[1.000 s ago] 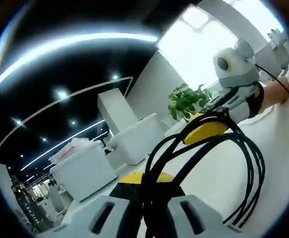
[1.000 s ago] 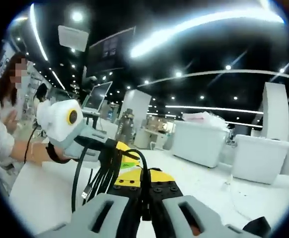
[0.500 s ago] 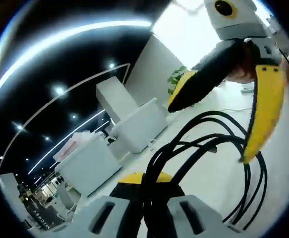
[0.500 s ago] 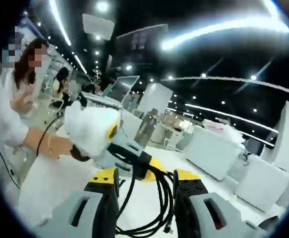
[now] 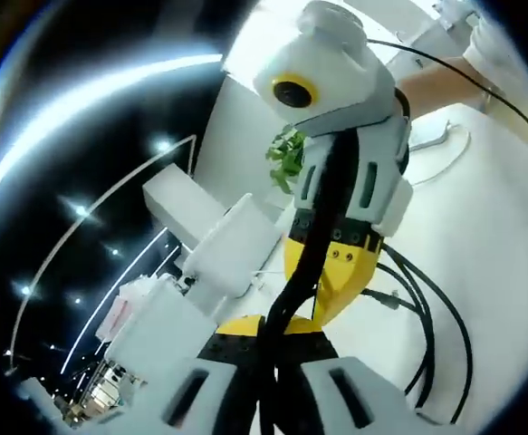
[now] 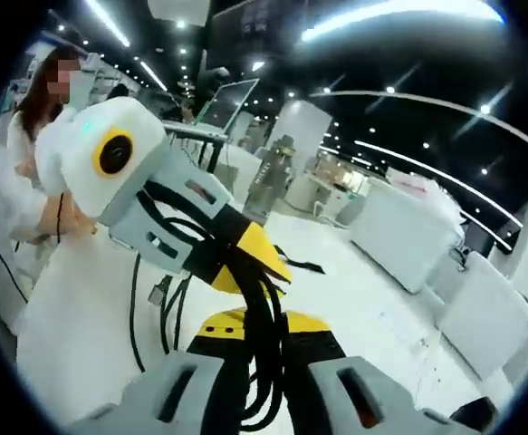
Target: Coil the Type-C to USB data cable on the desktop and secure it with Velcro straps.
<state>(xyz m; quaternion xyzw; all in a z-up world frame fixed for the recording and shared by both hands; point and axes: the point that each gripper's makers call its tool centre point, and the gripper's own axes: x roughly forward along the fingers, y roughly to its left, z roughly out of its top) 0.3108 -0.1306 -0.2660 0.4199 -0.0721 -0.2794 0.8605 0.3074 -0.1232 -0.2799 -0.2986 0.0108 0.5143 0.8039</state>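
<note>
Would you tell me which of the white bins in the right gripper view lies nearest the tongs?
The tilted bin at lower right, closer than the long bin behind it.

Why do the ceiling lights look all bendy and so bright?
In the left gripper view the fisheye lens curves the long white ceiling light strip into an arc, and the bright window area is washed out; in the right gripper view the white ceiling strip glares too, and the edges look stretched and soft.
</note>
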